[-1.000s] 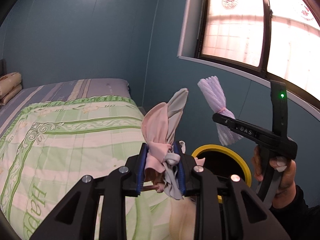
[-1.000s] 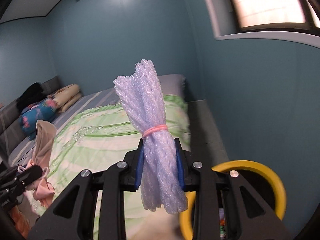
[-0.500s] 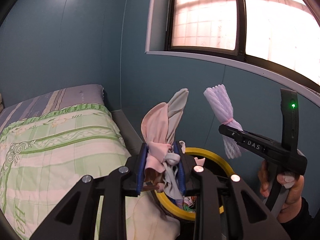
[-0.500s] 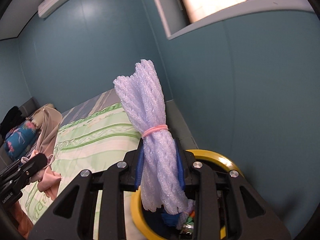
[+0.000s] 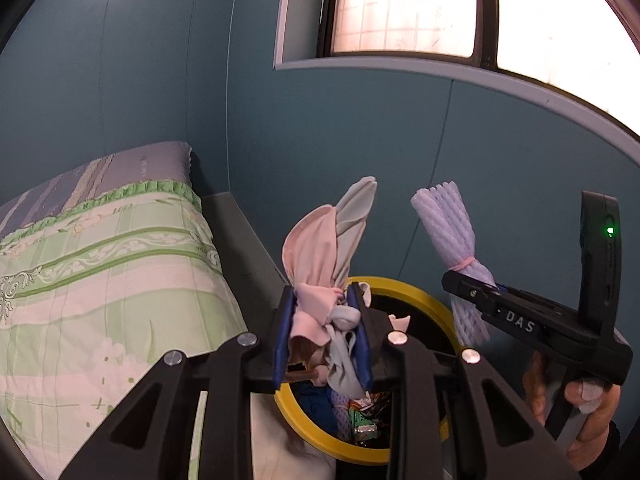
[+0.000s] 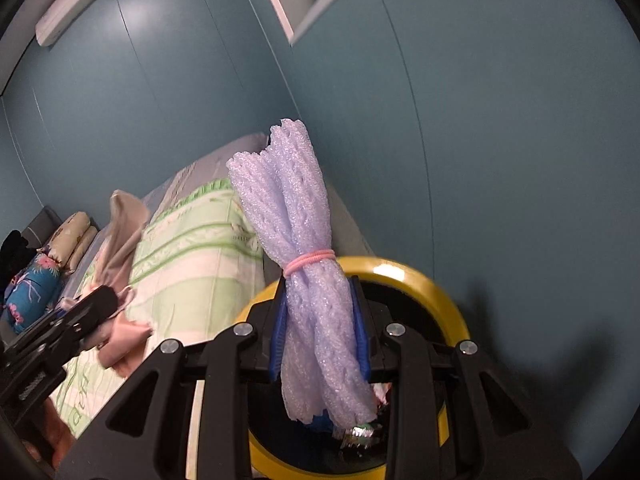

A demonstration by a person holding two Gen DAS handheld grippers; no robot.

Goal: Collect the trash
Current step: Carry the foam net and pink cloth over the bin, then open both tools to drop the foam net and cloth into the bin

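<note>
Since a second ago both grippers have swung from over the bed (image 5: pixel 100 280) to the yellow-rimmed bin (image 5: pixel 404 286), now below them. Left gripper (image 5: pixel 322 334) pinches a pink-grey cloth wad (image 5: pixel 320 264); right gripper (image 6: pixel 320 336) clamps a foam net bundle (image 6: pixel 296 232). Both tilt downward. Bin contents are partly hidden, possibly wrappers.

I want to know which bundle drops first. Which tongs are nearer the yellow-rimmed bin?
Hard to separate, slightly the right. The right tongs, clamping the purple foam net bundle, sit over the yellow-rimmed bin. The left tongs, clamping pink and grey cloth, sit over its bedside edge.
</note>
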